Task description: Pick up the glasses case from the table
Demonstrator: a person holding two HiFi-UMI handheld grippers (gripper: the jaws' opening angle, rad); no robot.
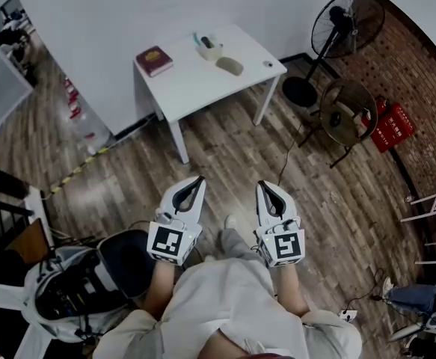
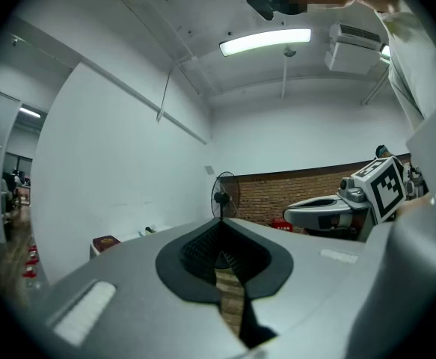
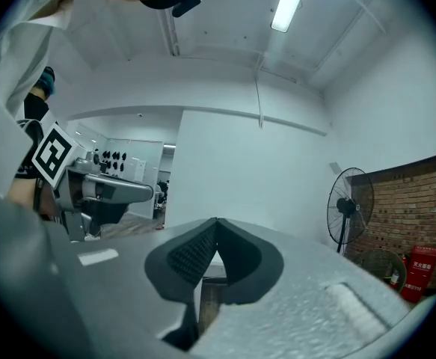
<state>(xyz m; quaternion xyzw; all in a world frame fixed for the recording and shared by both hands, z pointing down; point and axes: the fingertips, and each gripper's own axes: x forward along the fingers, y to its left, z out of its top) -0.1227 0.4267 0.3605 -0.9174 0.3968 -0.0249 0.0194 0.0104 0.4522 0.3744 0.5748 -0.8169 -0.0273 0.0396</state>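
- Nearest in, two grippers, one in each hand, held level side by side. The left gripper (image 1: 199, 179) has its jaw tips pressed together with nothing between them. The right gripper (image 1: 263, 185) is the same, closed and empty.
- Both noses point toward 12 o'clock in the head view, across a stretch of wooden floor (image 1: 225, 155).
- Further out stands one white table (image 1: 180, 96), well apart from both grippers.
- On it lies one glasses case (image 1: 230, 66), a grey oval on the table's right half. It sits just past 12 o'clock from the left gripper and just short of 12 from the right.
- The case's long axis runs roughly from 10 to 4 o'clock, slanted across the line of approach.
- Which hand is nearer? There's little in it. I'd give the right a slight edge, since the case sits toward that end of the table.
- My read is that the person must walk up before any reach, and then open the jaws across the case's short side.
- Also on the table: one red book (image 1: 154, 60) at the left end, one white holder (image 1: 210, 48) just behind the case, and one small dark item (image 1: 268, 64) near the right edge.
- Farthest out, at 2 o'clock, is one standing fan (image 1: 348, 22).
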